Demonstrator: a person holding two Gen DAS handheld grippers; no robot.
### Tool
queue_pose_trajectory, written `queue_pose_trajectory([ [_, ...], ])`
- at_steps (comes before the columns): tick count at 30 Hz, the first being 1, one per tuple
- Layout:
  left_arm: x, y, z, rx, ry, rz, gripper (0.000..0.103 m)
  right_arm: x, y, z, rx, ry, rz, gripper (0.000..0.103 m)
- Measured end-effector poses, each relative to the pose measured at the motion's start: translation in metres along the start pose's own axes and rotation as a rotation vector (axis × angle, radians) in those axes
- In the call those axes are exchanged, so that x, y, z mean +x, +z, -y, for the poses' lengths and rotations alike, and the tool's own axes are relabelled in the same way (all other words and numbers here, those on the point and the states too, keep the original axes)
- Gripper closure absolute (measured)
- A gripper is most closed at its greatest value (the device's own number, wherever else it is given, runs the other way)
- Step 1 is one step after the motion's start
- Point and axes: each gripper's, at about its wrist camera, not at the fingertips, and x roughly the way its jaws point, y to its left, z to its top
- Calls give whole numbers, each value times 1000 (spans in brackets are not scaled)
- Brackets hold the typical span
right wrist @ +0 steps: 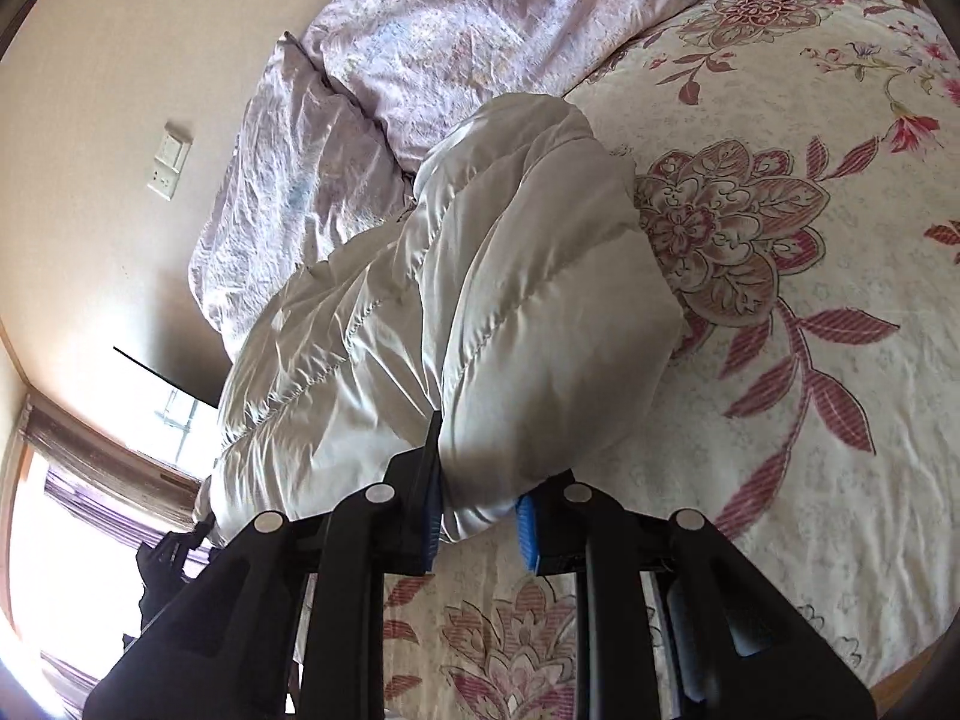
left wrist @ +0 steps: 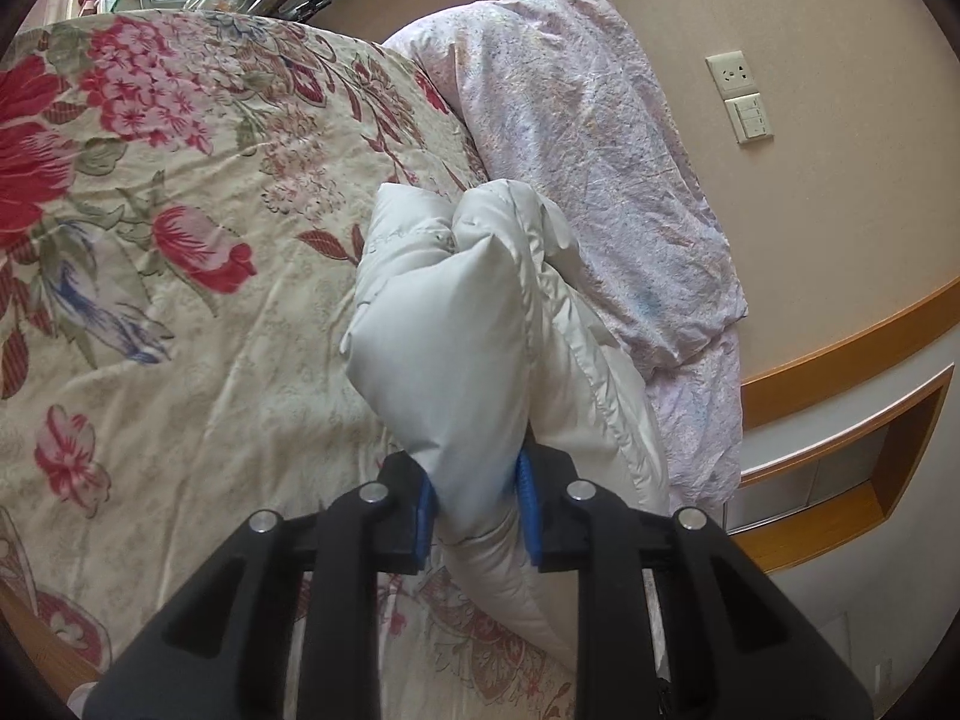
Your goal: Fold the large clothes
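1. The task's thing is a white padded coat (left wrist: pixel 474 324), puffy and quilted. It is held up over a bed with a floral bedspread (left wrist: pixel 180 192), beside a pale lilac duvet (left wrist: pixel 588 138) bunched against the wall.
2. The left gripper (left wrist: pixel 477 516) is clamped on a bulging fold of the coat; its blue pads (left wrist: pixel 427 513) press into the fabric from both sides.
3. The right gripper (right wrist: pixel 480 525) also pinches a thick edge of the coat (right wrist: pixel 480 276), with fabric squeezed between its fingers.
4. Judged from these views, the folding is mid-way at best: the coat is bunched and doubled over in the air, not lying flat, and no neat folded stack shows anywhere on the bed.
5. Probably left to do: lay the held part down, smooth it, and make the remaining folds.
6. Which parts of the coat are gripped, sleeve, hem or collar, cannot be told; the bulk hides its outline.
7. In the right view a dark shape at the lower left is lost in window glare.
8. The coat's lower end is cut off behind both grippers, so whether it touches the bedspread is unclear.
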Motion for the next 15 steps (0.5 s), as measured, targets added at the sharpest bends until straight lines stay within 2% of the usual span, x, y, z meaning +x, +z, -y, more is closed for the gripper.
queue_pose_trajectory([
  [2,1,-3,-4,7,23,4,71,-3,-4,-6,-50,-60,-5,69],
  [3,2,-4,-7,2,30,4,69,-7,-6,-9,-76,-101,-1,61],
  [5,1,-4,-10,5,42,6,61,-18,-11,-13,-121,-174,39,48],
  [7,0,-5,-9,37,62,18,54,-36,-13,-22,-174,-285,141,41],
  [9,1,-7,-6,74,79,25,45,-51,-13,-31,-228,-379,247,41],
  [11,2,-8,-6,92,81,21,39,-53,-12,-42,-275,-394,287,41],
  [15,6,-8,-8,92,74,7,33,-32,-16,-72,-399,-308,232,42],
])
